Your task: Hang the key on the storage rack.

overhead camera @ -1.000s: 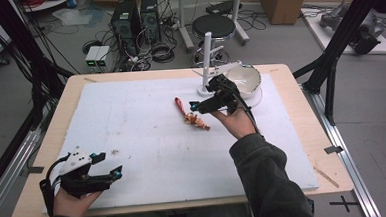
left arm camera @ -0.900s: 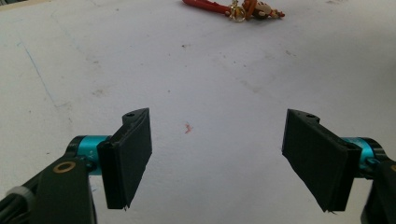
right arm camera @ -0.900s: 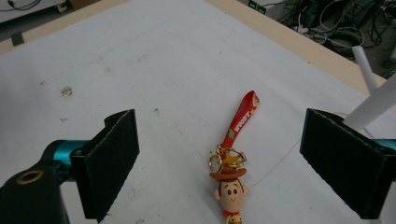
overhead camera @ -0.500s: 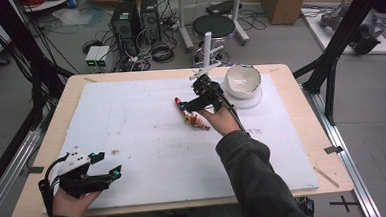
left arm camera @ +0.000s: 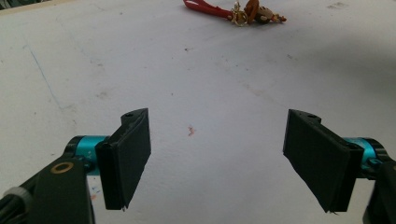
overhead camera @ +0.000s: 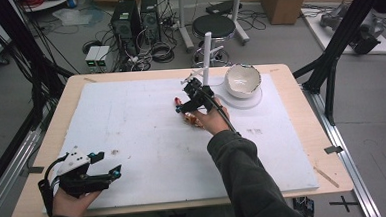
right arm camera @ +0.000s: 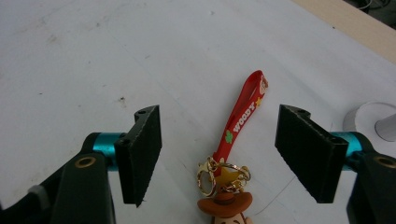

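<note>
A keychain lies on the white mat (overhead camera: 132, 136): a red strap (right arm camera: 243, 109) marked WOODY, a gold ring and a small cowboy figure (right arm camera: 225, 205). In the high view the keychain (overhead camera: 190, 118) is at mid-table, half hidden under my right hand. My right gripper (overhead camera: 181, 105) hangs low over it, and its jaws have just been closing. In the right gripper view, my right gripper (right arm camera: 219, 149) has the strap in the gap between its jaws, with neither pad touching. My left gripper (overhead camera: 108, 163) rests open near the front left edge, its jaws (left arm camera: 217, 158) empty and the keychain (left arm camera: 236, 13) far ahead.
A white bowl (overhead camera: 242, 80) sits on a round white base (overhead camera: 253, 103) with an upright white post (overhead camera: 206, 50), just right of my right hand. The wooden table edge (overhead camera: 312, 132) borders the mat. Cables, computers and a stool lie beyond the table.
My right hand moved left and down, from beside the bowl to over the keychain. My left hand stayed where it was.
</note>
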A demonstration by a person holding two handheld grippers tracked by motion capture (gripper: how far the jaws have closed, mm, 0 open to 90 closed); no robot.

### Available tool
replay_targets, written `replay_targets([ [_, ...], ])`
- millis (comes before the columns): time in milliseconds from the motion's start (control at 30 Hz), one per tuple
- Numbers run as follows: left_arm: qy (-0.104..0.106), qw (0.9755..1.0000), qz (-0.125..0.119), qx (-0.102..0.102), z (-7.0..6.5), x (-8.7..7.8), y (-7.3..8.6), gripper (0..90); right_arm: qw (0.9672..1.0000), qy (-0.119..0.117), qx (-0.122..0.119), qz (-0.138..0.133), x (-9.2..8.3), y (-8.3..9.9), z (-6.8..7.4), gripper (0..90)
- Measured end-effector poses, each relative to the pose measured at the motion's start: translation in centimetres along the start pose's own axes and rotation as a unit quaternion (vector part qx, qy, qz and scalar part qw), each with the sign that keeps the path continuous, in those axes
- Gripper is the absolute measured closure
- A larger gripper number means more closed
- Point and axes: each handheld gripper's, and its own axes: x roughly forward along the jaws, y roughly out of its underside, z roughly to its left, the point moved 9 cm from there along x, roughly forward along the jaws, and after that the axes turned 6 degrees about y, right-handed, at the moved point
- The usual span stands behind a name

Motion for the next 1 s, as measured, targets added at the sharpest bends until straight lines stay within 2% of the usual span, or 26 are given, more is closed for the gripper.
replay_targets([
  [500, -0.002, 1.0000, -0.002, -0.001, 0.1, -0.1, 0.0, 23.6, 0.9990, 0.024, -0.006, 0.038, 3.4, 0.9, -0.3, 39.5],
  [733, -0.002, 1.0000, -0.004, -0.002, 0.1, -0.1, -0.1, 23.6, 0.9985, 0.023, -0.003, 0.049, 4.5, 0.9, -0.1, 41.6],
  [1000, -0.002, 1.0000, -0.004, 0.002, 0.0, -0.1, -0.1, 23.6, 0.9969, 0.041, -0.003, 0.068, 5.4, 1.5, -0.6, 46.7],
])
